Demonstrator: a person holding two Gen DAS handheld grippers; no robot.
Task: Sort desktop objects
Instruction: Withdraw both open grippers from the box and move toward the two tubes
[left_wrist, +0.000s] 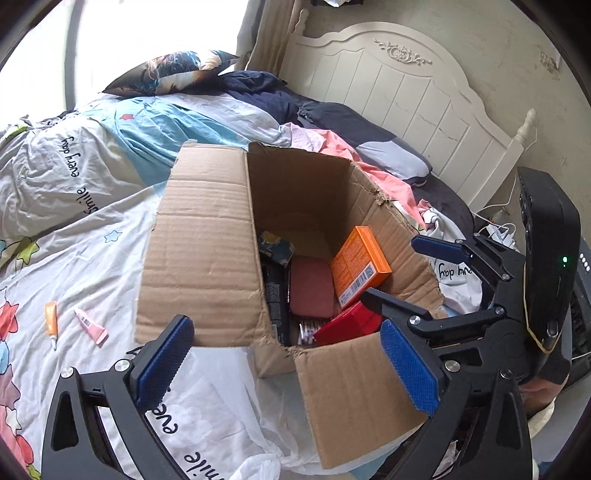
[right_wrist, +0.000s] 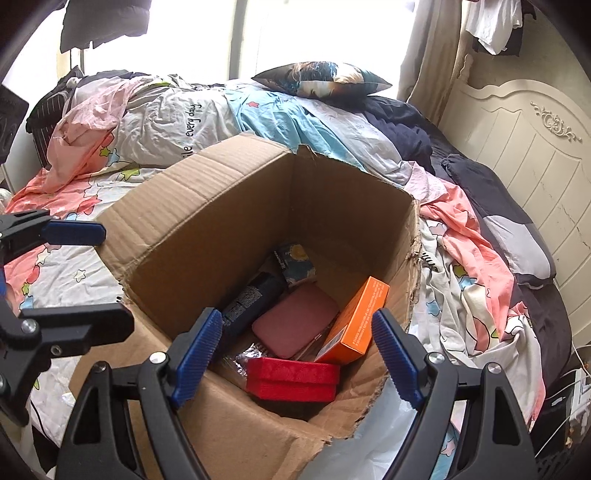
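Inside one cardboard box (right_wrist: 207, 206) lie one orange carton (right_wrist: 360, 321), one red box (right_wrist: 293, 378), one pink case (right_wrist: 295, 325); both tools, left tool (left_wrist: 288, 369) and right tool (right_wrist: 297, 356), are spread, empty.

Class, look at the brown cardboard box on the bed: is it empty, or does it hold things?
It holds things. Inside the brown cardboard box lie an orange carton, a red case and a pink pouch.
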